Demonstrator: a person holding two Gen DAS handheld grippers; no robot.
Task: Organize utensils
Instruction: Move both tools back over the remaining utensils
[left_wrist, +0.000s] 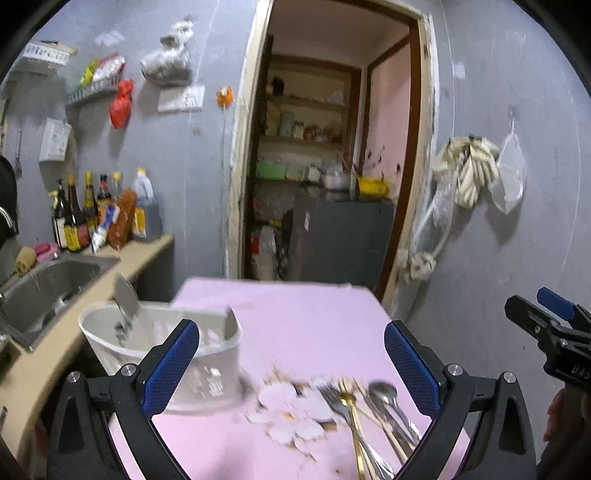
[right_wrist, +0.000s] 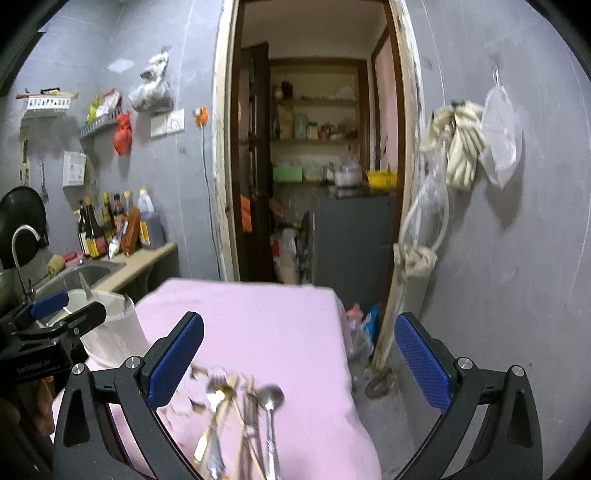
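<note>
Left hand-held gripper (left_wrist: 291, 365): jaws standing wide apart, gripping nothing.
Right hand-held gripper (right_wrist: 299, 363): jaws standing wide apart, gripping nothing.
Utensils (left_wrist: 369, 417): lying heaped on the pink worktop (left_wrist: 295, 314), nearest edge.
Holder (left_wrist: 162, 354): white, standing left of the utensils.
Sink (left_wrist: 48, 284): sitting beyond, left.

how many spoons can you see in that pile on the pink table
2 at least: a silver spoon at the pile's right side and a gold spoon left of it beside the forks. Blur and overlapping handles may hide others.
</note>
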